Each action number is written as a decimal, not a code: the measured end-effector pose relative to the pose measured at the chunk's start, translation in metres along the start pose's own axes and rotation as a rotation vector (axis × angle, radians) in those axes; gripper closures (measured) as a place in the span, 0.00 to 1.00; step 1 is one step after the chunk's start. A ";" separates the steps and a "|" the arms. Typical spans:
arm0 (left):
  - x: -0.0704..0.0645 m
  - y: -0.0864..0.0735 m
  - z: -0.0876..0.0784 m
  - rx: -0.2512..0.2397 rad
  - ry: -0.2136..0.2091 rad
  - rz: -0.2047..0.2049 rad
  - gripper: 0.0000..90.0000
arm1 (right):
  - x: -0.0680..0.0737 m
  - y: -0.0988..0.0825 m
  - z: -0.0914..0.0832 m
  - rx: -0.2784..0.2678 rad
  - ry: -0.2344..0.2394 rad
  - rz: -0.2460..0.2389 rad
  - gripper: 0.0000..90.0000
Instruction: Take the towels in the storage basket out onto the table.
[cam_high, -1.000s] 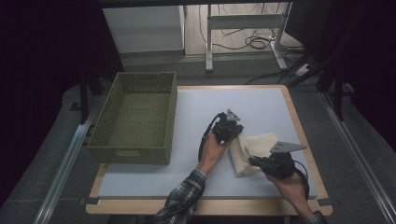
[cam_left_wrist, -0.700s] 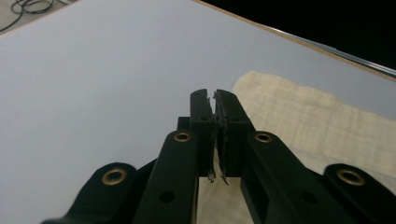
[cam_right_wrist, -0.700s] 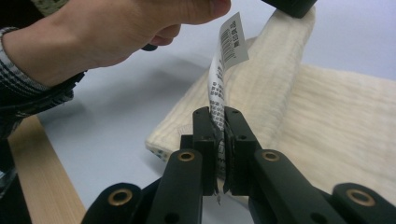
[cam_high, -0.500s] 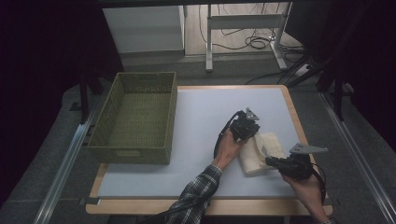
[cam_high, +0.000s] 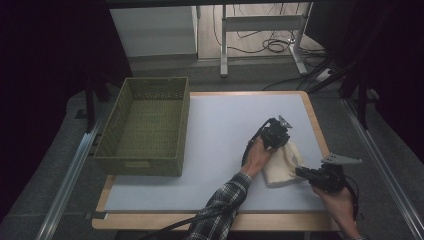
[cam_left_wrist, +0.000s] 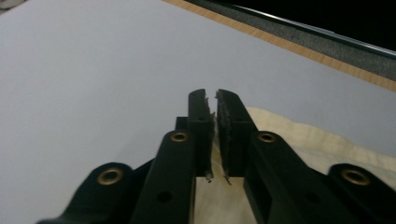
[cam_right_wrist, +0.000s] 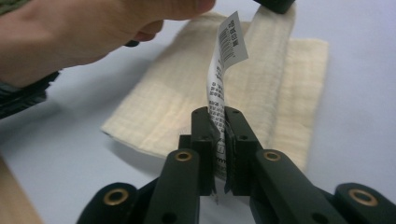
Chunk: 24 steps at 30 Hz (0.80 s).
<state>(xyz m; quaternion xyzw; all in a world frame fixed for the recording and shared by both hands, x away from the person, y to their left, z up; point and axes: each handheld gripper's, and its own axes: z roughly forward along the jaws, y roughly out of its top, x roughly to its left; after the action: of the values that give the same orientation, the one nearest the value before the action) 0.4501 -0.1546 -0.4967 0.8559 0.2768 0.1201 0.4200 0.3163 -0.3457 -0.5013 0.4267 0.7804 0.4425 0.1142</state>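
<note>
A cream folded cloth (cam_high: 281, 167) lies on the pale mat at the right. My left gripper (cam_high: 286, 143) comes down on its far edge and is shut on a raised strip of the cloth (cam_right_wrist: 273, 56). Its jaws have just eased slightly, with the fabric still between them; cloth (cam_left_wrist: 299, 140) spreads below the jaws. My right gripper (cam_high: 300, 171) sits at the cloth's near right side. In the right gripper view it (cam_right_wrist: 218, 114) is shut on the cloth's white printed label (cam_right_wrist: 223, 60), which stands upright above the jaws.
A green woven basket (cam_high: 150, 164) stands at the table's left. The pale mat (cam_high: 215, 125) stretches between the basket and the cloth. The table's wooden right edge (cam_high: 320, 135) runs close to both grippers. The left hand (cam_right_wrist: 84, 32) rests over the cloth's left side.
Both hands have shifted to the right across the mat, and the cloth has moved right with them. The cloth looks more folded and compact than before.
</note>
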 end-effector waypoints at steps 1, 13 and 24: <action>0.000 0.000 0.001 -0.012 -0.001 -0.009 0.87 | -0.003 -0.002 0.000 0.002 -0.009 0.005 0.90; 0.004 0.001 -0.026 -0.078 0.028 -0.036 0.45 | -0.021 0.000 -0.033 -0.048 -0.156 0.010 0.68; 0.012 -0.020 -0.048 -0.051 0.046 -0.028 0.39 | -0.025 0.009 -0.053 -0.060 -0.207 0.003 0.72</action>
<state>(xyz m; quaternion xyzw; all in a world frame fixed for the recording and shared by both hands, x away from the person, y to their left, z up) 0.4314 -0.1063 -0.4829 0.8379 0.2950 0.1409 0.4371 0.3072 -0.3945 -0.4682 0.4678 0.7503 0.4193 0.2062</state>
